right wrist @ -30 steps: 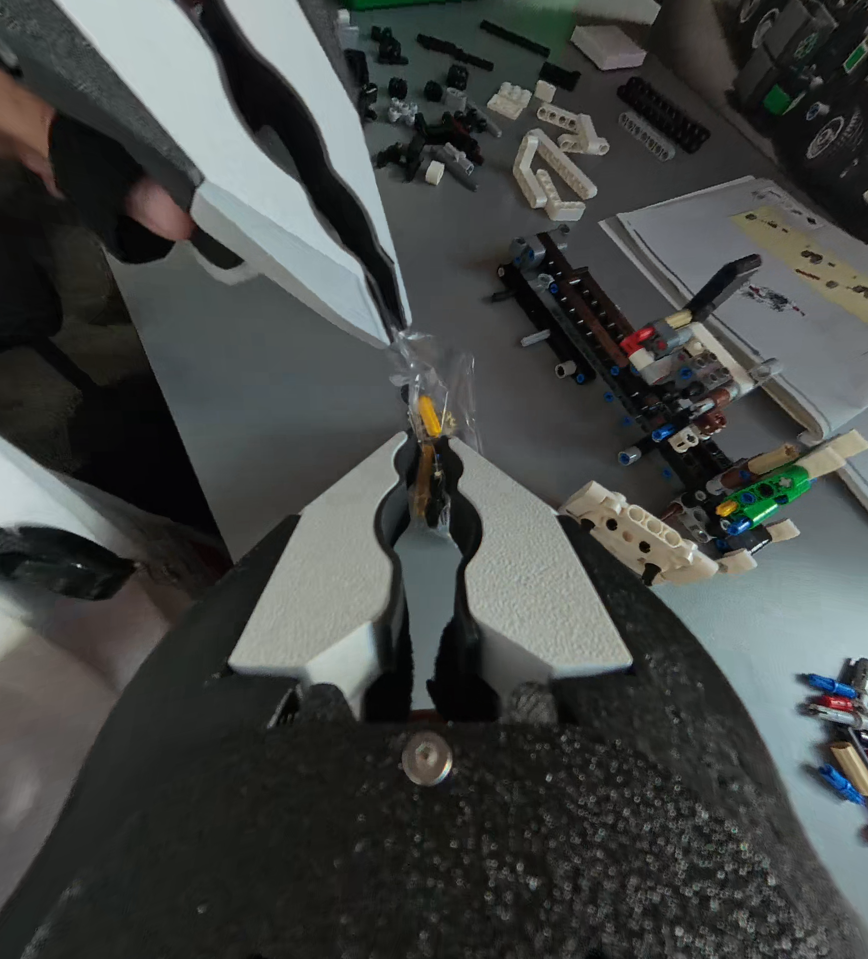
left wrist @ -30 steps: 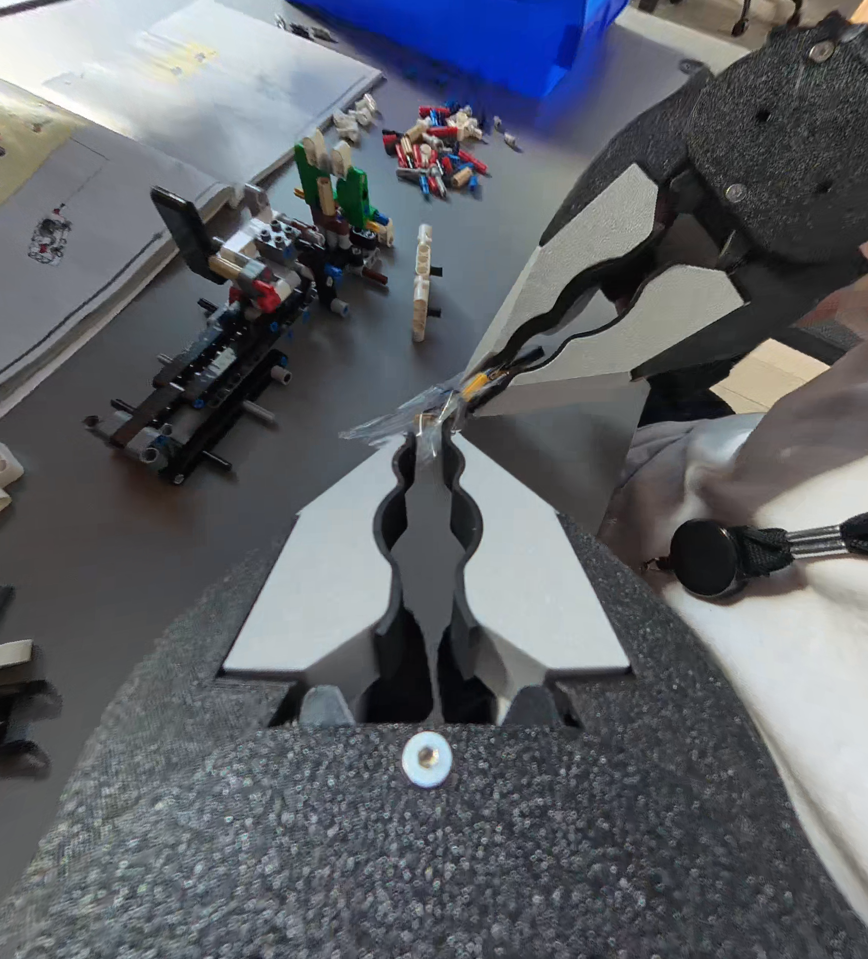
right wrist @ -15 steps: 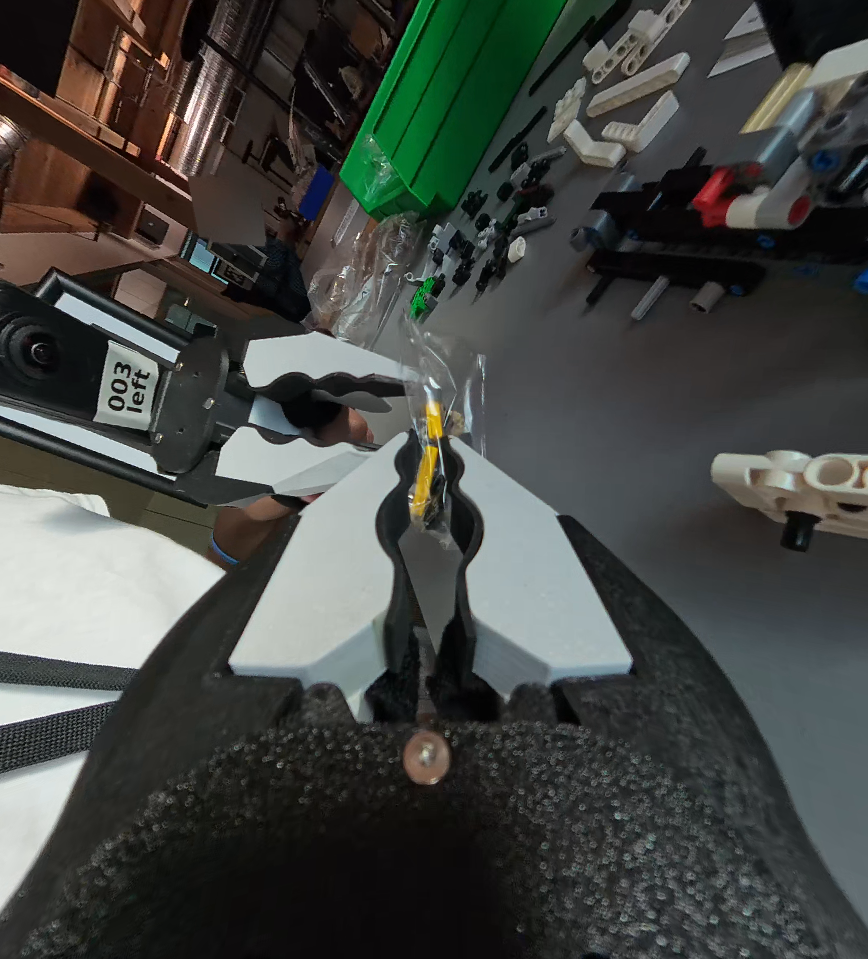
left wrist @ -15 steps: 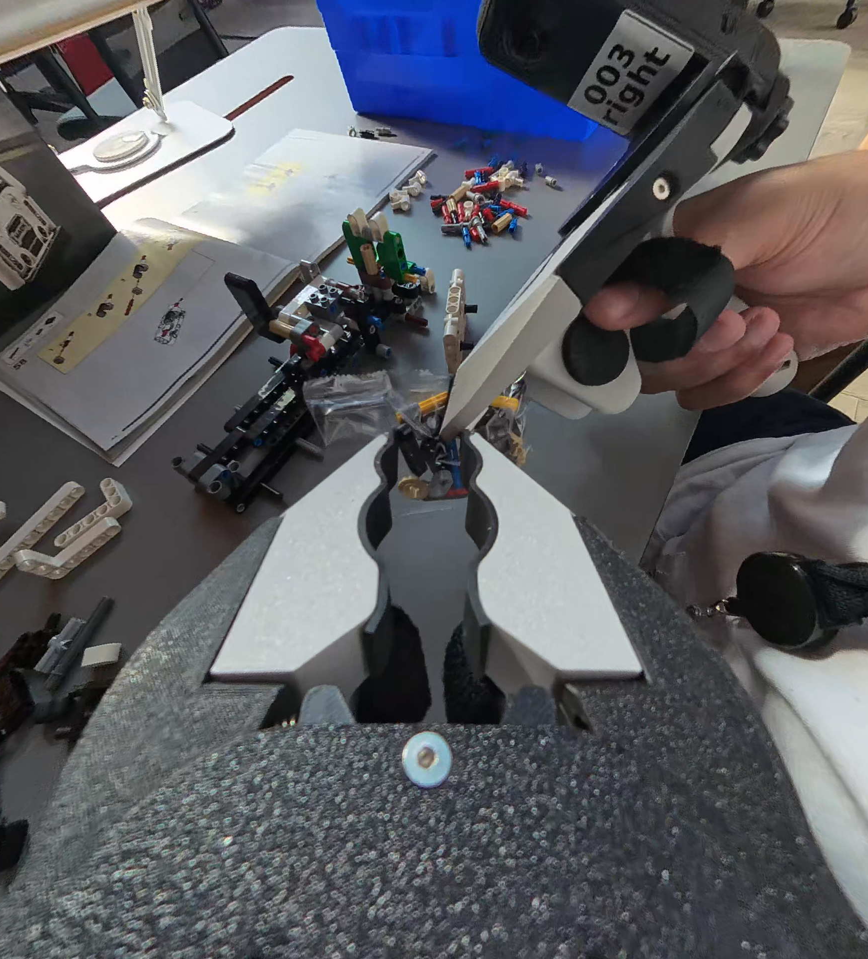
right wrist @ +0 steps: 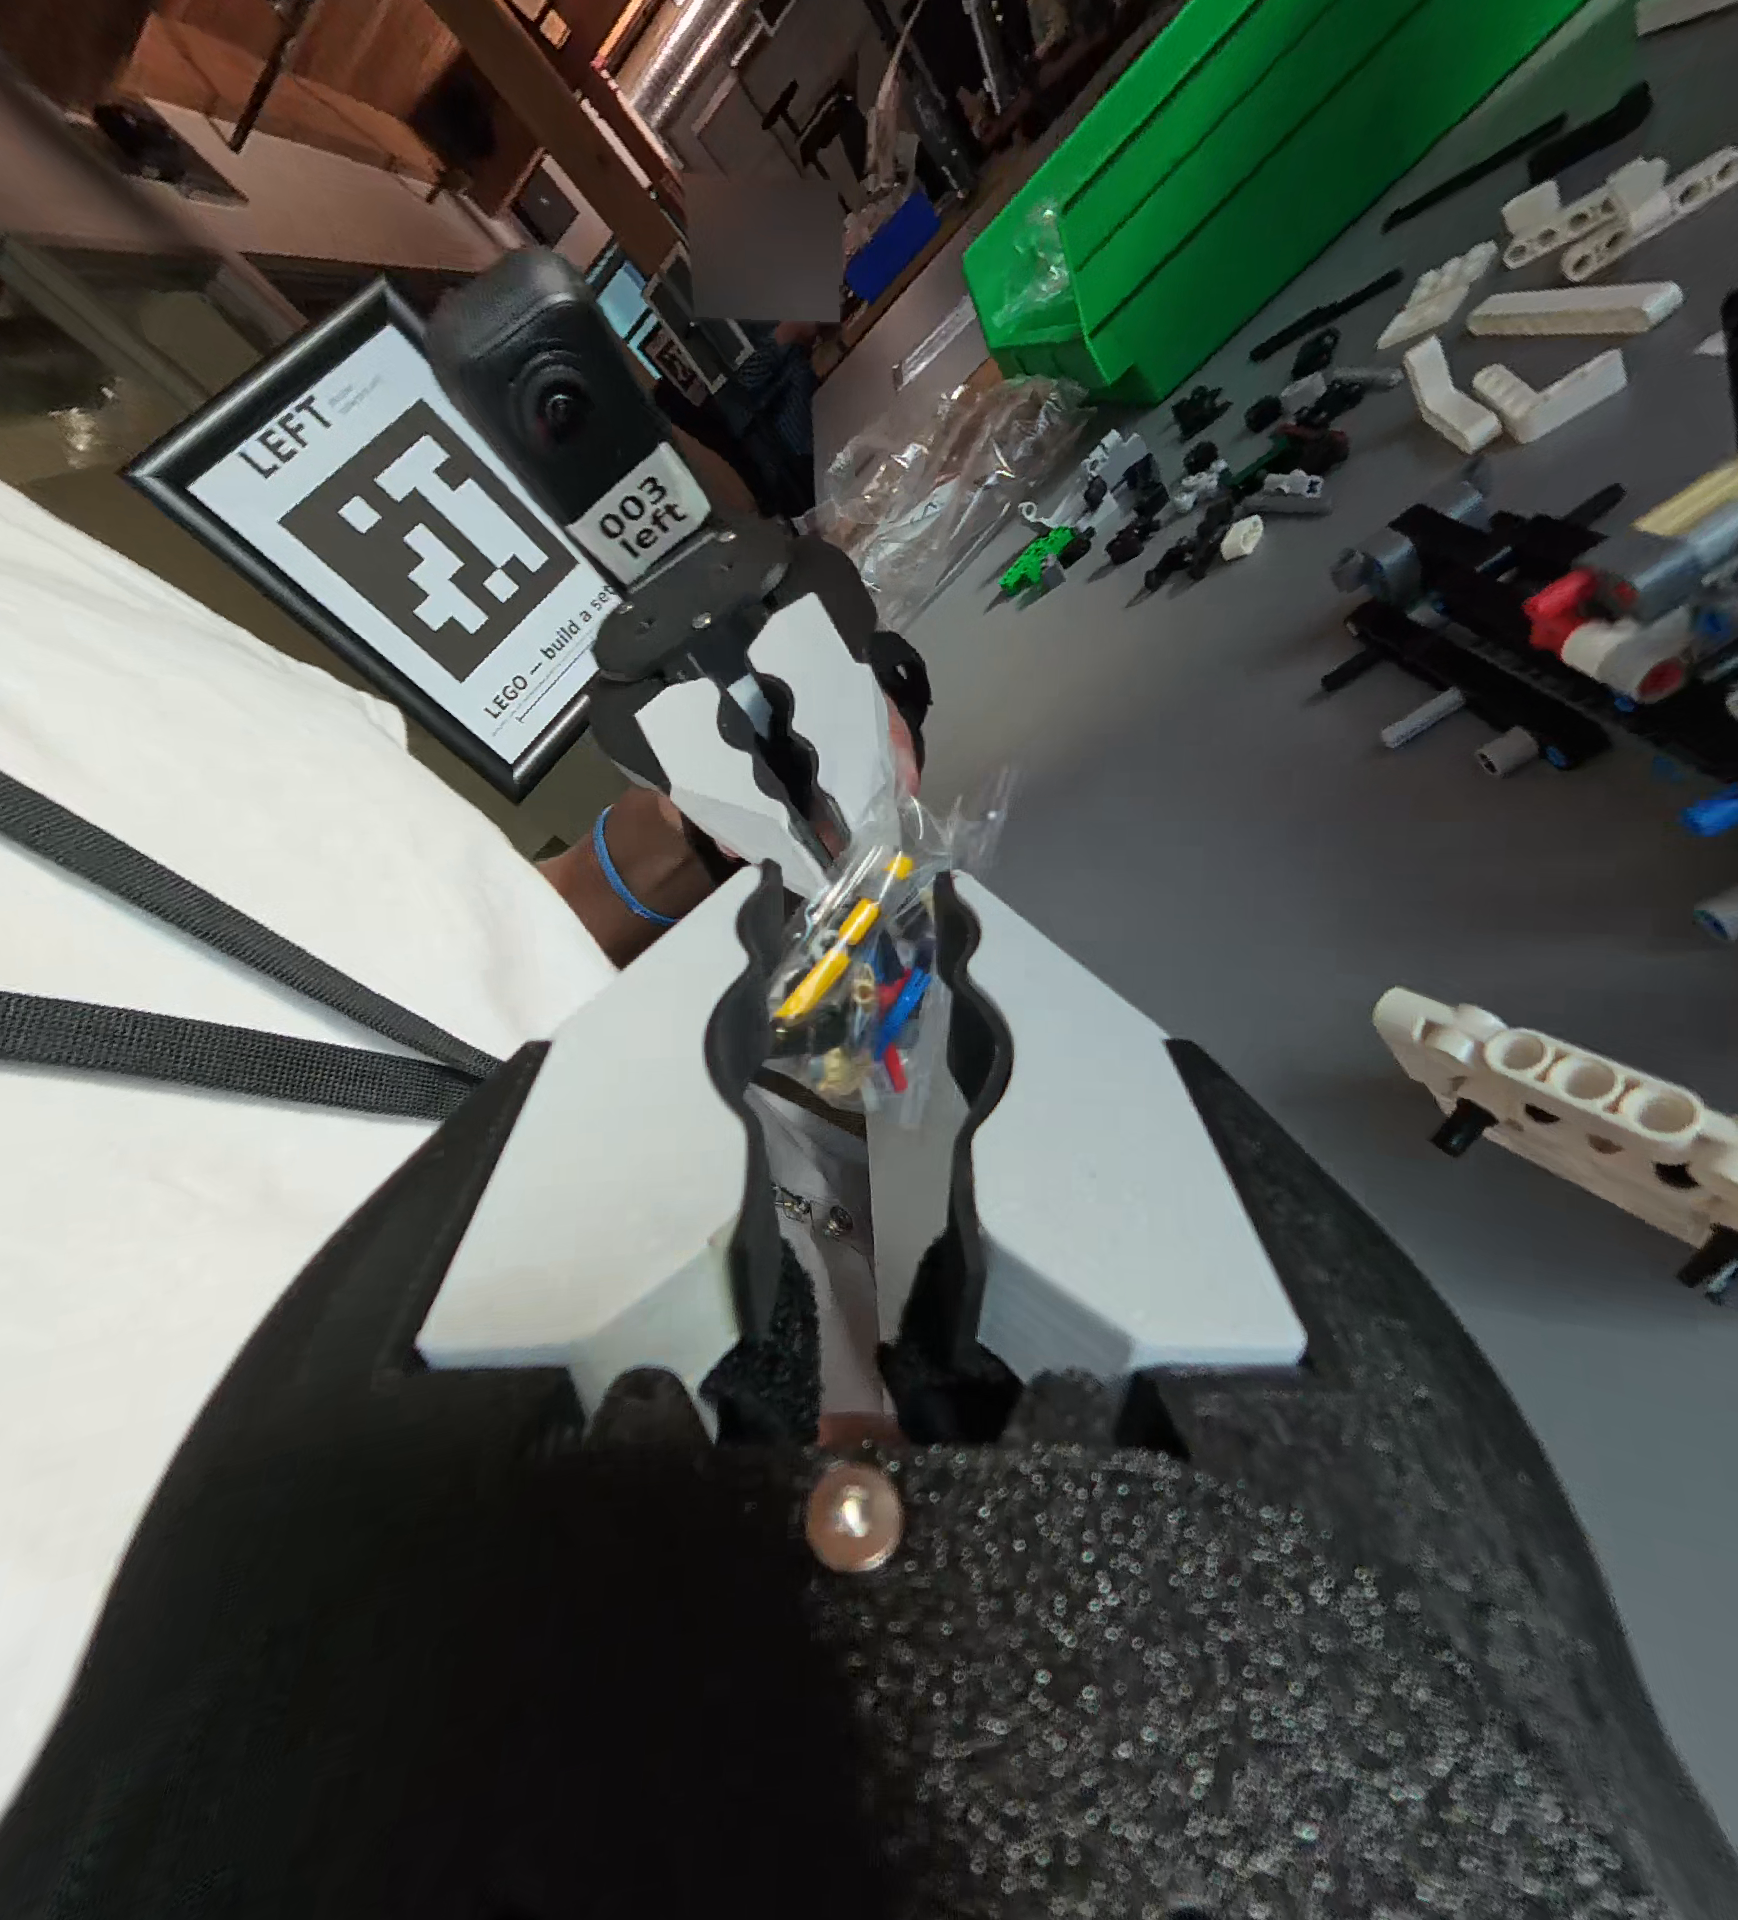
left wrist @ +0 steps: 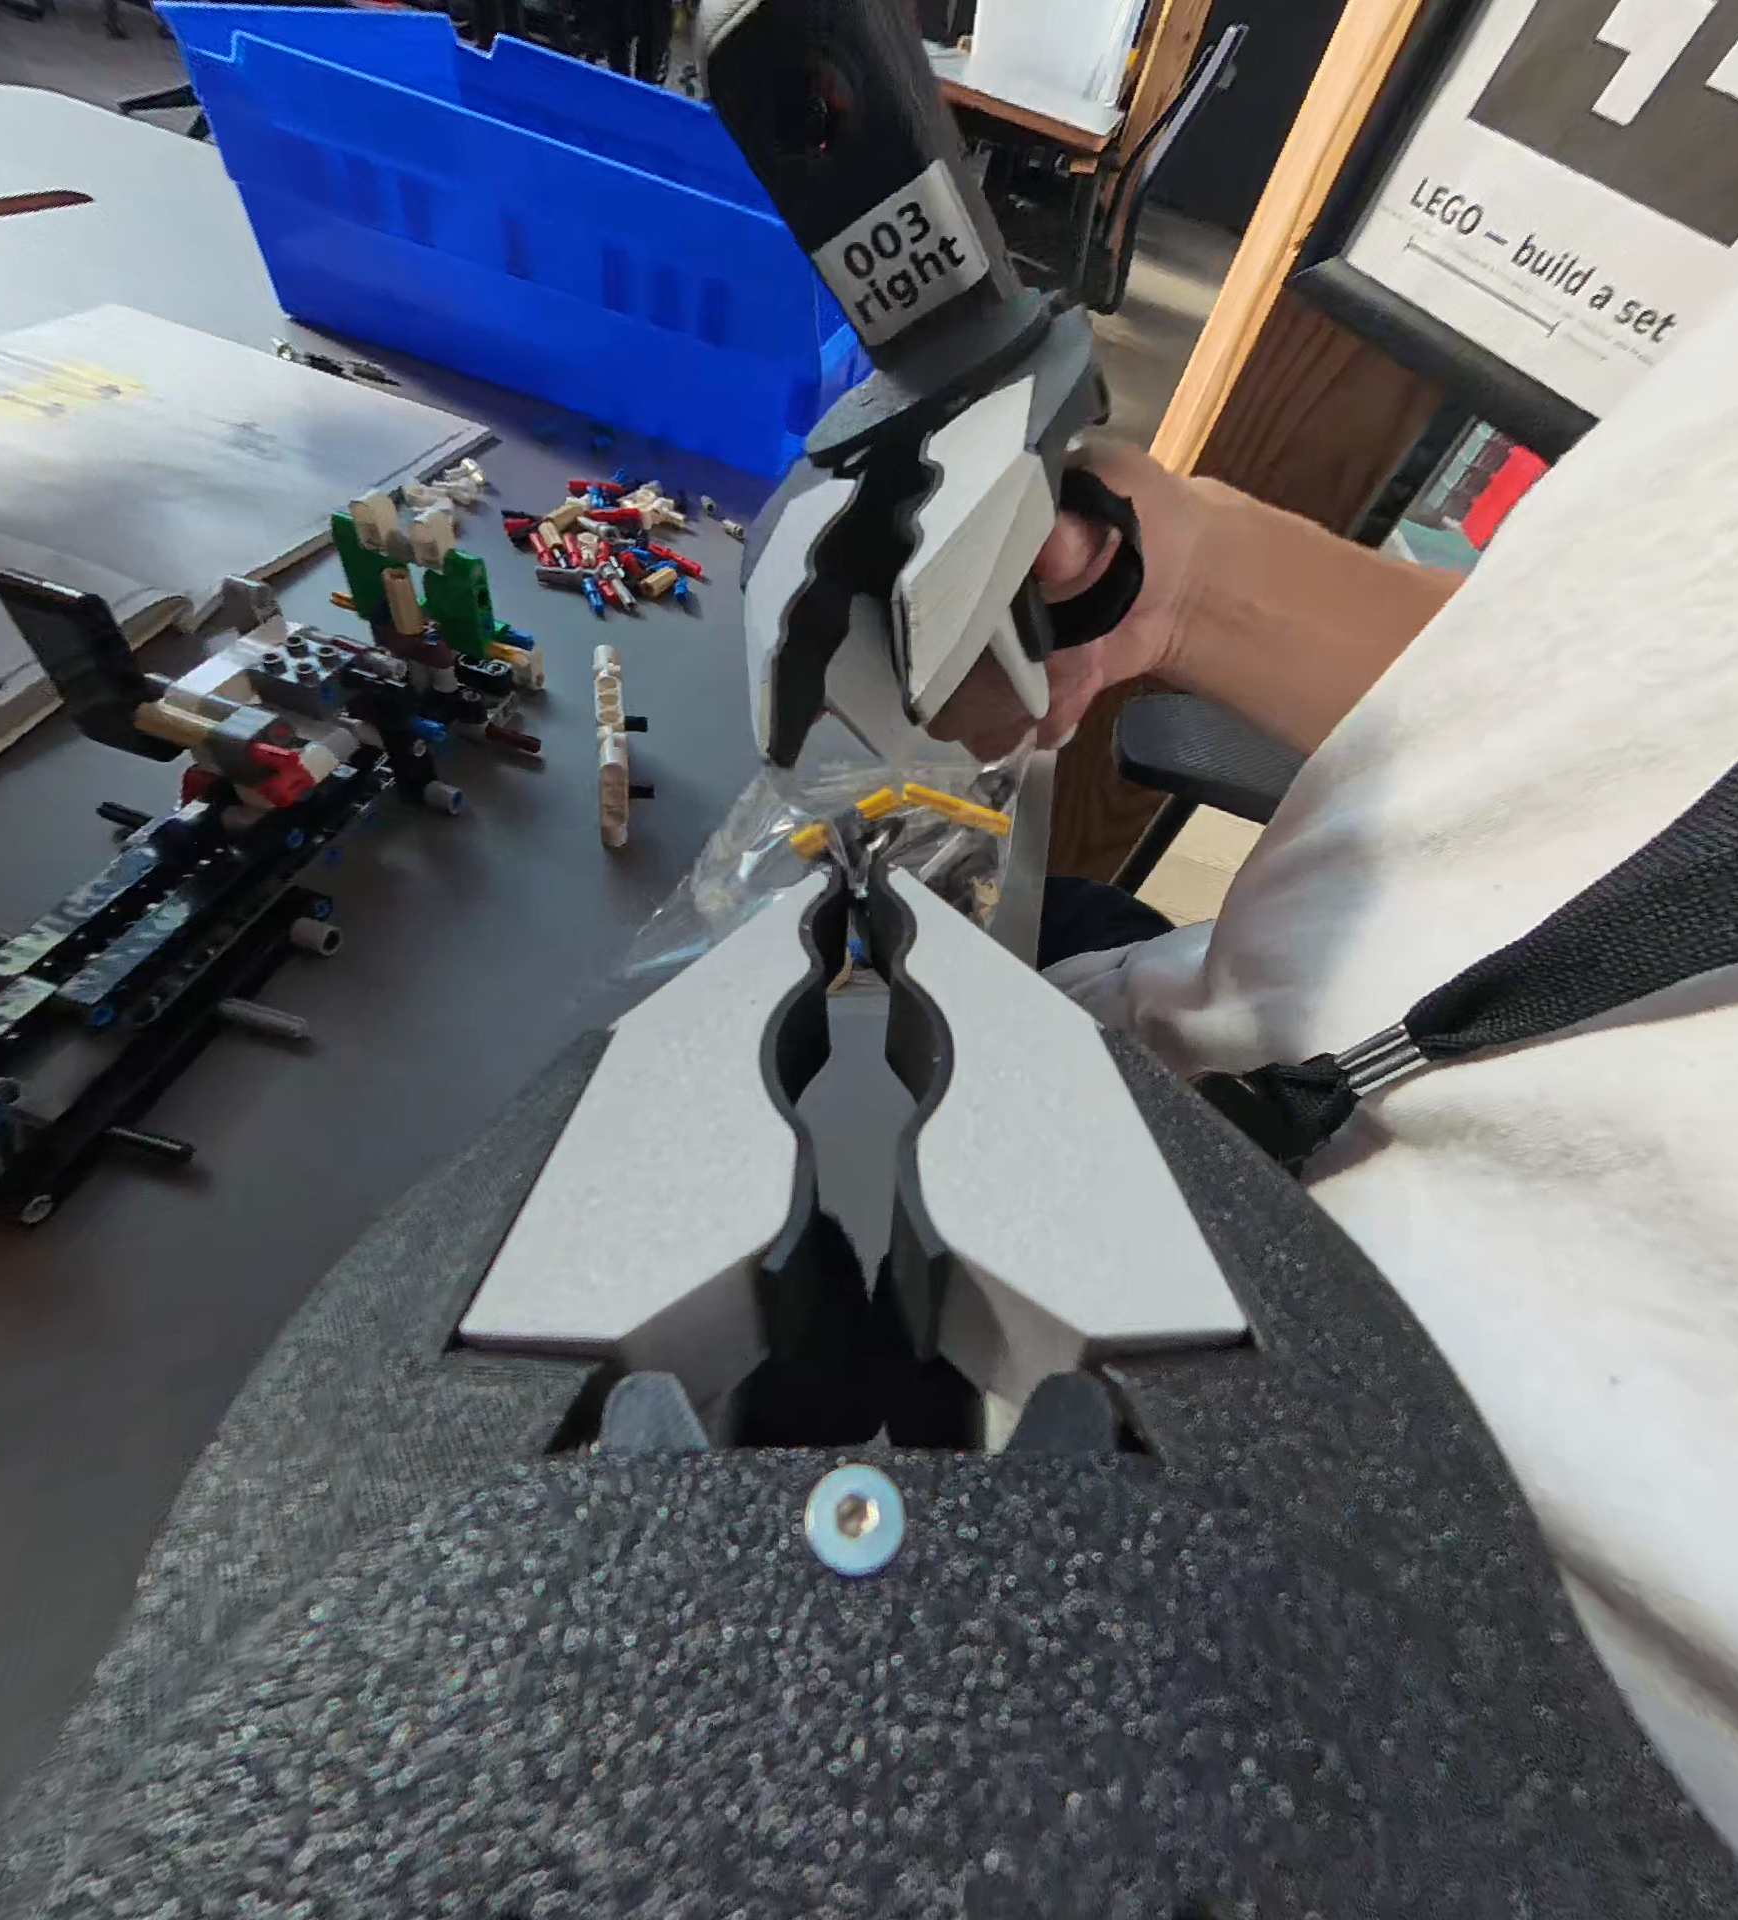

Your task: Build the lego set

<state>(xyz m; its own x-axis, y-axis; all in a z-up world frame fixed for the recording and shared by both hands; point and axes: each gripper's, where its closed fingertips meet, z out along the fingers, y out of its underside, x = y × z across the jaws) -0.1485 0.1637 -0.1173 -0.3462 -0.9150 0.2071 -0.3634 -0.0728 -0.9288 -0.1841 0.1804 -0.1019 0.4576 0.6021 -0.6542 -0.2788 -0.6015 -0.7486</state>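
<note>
My right gripper [left wrist: 792, 764] now hangs tip-down over table edge, hand behind it; half second ago it lay flatter. Its jaws now stand apart around clear bag of small bricks [right wrist: 860, 997], pads not pressing. My left gripper [left wrist: 857, 883] points forward, level, jaws nearly closed, pinching bag's film. Bag sits in air between both tips, near brick chassis [left wrist: 169, 821].

Bare dark table [left wrist: 491, 997] left of the tongs, brick model [left wrist: 169, 831] and beige beam [left wrist: 613, 748] beyond.
</note>
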